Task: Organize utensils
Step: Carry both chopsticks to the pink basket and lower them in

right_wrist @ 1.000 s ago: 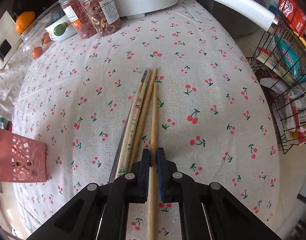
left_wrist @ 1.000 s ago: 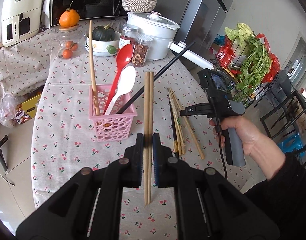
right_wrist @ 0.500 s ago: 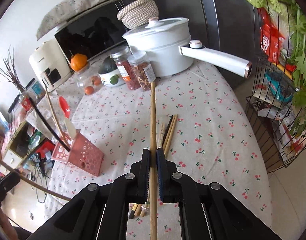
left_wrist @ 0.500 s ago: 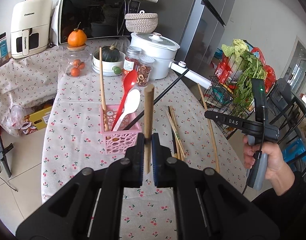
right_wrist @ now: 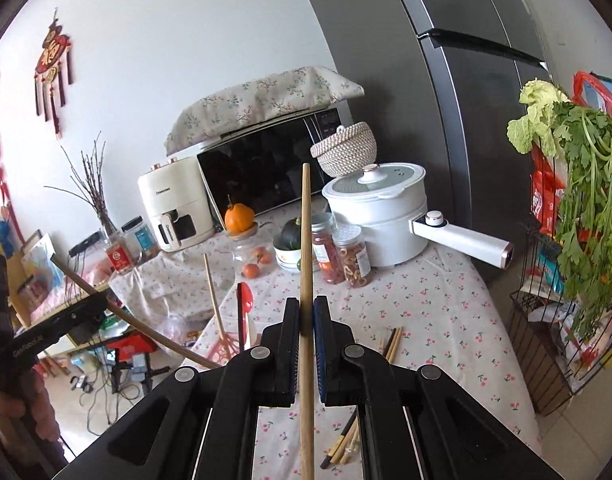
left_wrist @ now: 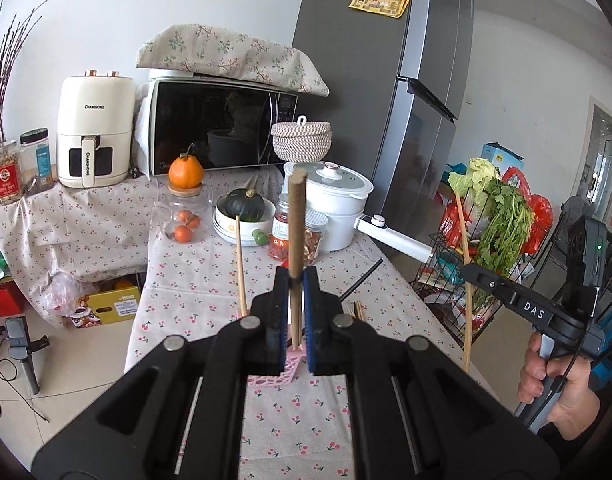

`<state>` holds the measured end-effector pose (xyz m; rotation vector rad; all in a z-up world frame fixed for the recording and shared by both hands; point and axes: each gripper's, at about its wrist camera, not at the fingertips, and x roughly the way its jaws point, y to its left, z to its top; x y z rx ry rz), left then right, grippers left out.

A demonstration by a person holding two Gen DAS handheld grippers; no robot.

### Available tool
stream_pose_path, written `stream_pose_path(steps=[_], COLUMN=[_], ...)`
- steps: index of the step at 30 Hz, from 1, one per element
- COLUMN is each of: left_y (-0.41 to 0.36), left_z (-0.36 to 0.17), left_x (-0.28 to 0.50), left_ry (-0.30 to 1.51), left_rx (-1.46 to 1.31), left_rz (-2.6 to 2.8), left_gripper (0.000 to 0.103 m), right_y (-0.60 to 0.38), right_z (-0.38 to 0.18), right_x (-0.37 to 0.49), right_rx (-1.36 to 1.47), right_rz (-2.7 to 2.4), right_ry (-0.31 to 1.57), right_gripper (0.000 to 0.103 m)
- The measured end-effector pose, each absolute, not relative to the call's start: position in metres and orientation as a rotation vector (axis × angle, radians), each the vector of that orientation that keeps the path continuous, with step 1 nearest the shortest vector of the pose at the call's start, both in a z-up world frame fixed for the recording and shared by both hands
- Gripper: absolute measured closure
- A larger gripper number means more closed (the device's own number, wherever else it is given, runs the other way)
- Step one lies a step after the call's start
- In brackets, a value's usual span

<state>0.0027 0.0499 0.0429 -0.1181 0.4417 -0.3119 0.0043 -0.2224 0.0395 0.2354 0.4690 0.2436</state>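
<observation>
Cherry-print cloth covers the counter [left_wrist: 194, 304], which stands in a kitchen beside a tall grey fridge [left_wrist: 390, 92]. Nearest in the left wrist view, the left gripper [left_wrist: 294, 280] is pressed together on a pair of wooden chopsticks [left_wrist: 295, 232], held upright with their blunt ends pointing up in front of the white pot [left_wrist: 338, 200]. Just below and behind its jaws, a corner of the pink basket [left_wrist: 284, 372] shows, with another wooden stick [left_wrist: 240, 264] rising from behind the gripper. To the right in the same view, a hand [left_wrist: 554, 384] grips the handle of the right gripper [right_wrist: 306, 312], lifted off the counter. It pinches a single long wooden chopstick [right_wrist: 305, 240] that stands nearly upright between its pads. Loose chopsticks [right_wrist: 390, 344] lie on the cloth just right of that gripper, and a red spoon [right_wrist: 246, 300] stands up near the basket to its left. Farther back sit two jars of dried food [right_wrist: 346, 256], a bowl with a dark green squash [left_wrist: 244, 204], and a glass jar topped with an orange [left_wrist: 185, 172]. Behind these are the microwave [left_wrist: 222, 128] under a floral cloth, a woven basket [left_wrist: 301, 140] and a white air fryer [left_wrist: 94, 132]. A wire rack with leafy greens [left_wrist: 502, 216] stands to the right.
</observation>
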Motion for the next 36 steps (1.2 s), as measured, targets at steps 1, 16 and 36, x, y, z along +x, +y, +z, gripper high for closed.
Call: stream_pose_path(steps=[1,16,36], left_y=[0.049,0.035,0.105], left_z=[0.044,0.006,-0.01], left_x=[0.003,0.074,0.07], left_ry=[0.425,0.665,0.796], left_rx=[-0.097,0.027,-0.126], left_rz=[-0.298,-0.29,-0.185], left_gripper=[0.095,0.095,0.053], right_y=[-0.222,-0.175,-0.081], right_z=[0.04,0.054,0.045], right_x=[0.005,0.013,0.063], right_rx=[0.237,0.248,0.205], right_rz=[0.247,0.226,0.156], right_ry=[0.464,0.302,0.206], right_gripper=[0.096,0.096,0.096])
